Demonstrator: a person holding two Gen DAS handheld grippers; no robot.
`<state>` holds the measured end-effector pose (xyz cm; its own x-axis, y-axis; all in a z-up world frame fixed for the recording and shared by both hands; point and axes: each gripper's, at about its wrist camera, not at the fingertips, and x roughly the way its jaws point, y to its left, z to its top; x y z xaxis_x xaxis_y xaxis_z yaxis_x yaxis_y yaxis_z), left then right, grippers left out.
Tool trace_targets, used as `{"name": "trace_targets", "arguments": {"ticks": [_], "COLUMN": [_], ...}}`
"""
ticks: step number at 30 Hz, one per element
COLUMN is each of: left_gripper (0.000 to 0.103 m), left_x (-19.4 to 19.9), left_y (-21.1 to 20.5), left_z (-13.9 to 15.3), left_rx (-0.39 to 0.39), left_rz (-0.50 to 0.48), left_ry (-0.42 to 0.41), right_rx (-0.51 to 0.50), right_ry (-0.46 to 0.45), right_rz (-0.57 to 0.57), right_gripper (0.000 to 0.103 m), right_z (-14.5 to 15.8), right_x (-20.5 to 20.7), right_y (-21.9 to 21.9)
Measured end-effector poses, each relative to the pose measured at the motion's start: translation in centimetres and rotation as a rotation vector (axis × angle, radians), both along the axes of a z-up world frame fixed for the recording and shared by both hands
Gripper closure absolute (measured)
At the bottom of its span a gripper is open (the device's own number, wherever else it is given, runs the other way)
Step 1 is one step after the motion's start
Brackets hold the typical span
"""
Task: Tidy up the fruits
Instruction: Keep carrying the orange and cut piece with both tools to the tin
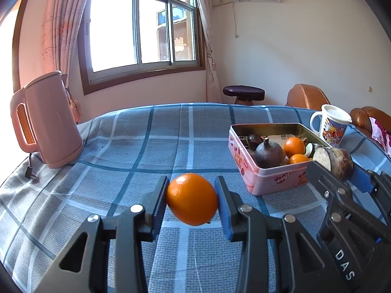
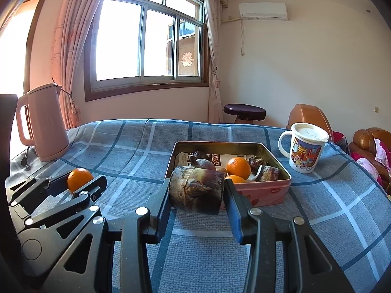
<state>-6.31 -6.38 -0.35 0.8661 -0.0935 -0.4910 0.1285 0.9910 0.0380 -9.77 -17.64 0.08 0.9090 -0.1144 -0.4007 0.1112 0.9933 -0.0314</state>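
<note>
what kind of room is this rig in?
Likely a home living room: curtained window, wall air conditioner, brown leather sofa behind a cloth-covered table with a pink kettle.

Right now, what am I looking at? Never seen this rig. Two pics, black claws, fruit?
No robot: a person holds two hand grippers, each with a fisheye camera looking along its fingers. The left view shows the left gripper shut on a round orange fruit. The right view shows the right gripper shut on a brown cut stalk chunk. Each gripper appears at the edge of the other's view. On the blue checked cloth stand an open pink tin box holding more produce, a pink electric kettle and a lidded cartoon mug.
</note>
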Motion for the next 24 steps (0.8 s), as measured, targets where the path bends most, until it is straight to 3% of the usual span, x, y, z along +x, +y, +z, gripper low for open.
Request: {"name": "trace_targets", "arguments": {"ticks": [24], "left_gripper": [0.063], "left_x": [-0.5], "left_y": [-3.3], "left_z": [0.0], "left_rx": [0.009], "left_rz": [-0.061], "left_ry": [0.003], "right_rx": [-0.007], "right_ry": [-0.005], "right_rz": [-0.064], "right_gripper": [0.059], "right_z": [0.1], "right_x": [-0.9], "right_y": [-2.8]}}
